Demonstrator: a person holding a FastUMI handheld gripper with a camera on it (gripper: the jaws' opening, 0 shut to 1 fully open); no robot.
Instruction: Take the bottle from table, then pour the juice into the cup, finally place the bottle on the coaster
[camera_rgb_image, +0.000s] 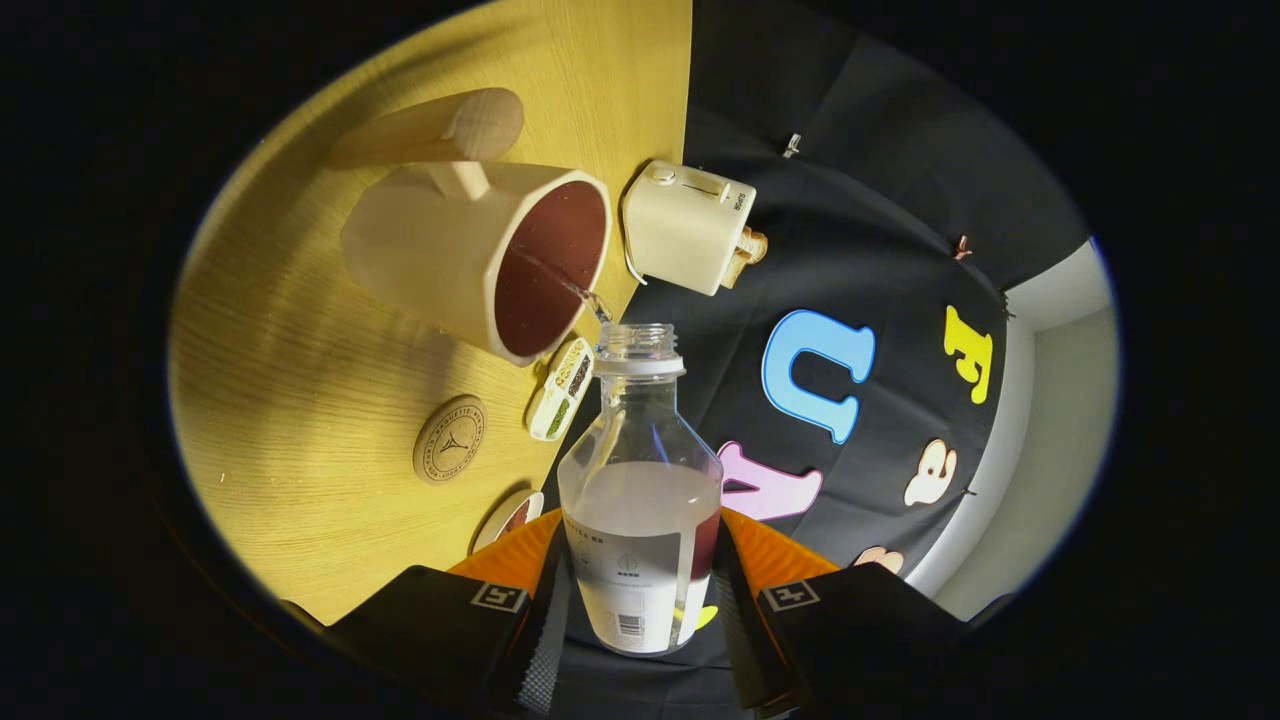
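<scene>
Grip: your gripper (640, 590) clamps the clear plastic bottle (640, 520).
Pour: its mouth meets the beige cup (450, 250).
Next: round wooden coaster (449, 438) lies beside the cup.

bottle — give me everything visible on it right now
The bottle is clear, glass or plastic, with a wide shoulder, short threaded neck and no cap. A white label with a barcode wraps its lower body. It sits between the gripper fingers, both pressing its sides, and is tipped toward the cup. Dark red juice remains in it, its surface looking pale from this angle, and a thin stream runs from the mouth into the cup, already holding dark red juice. Nothing else touches it.
</scene>
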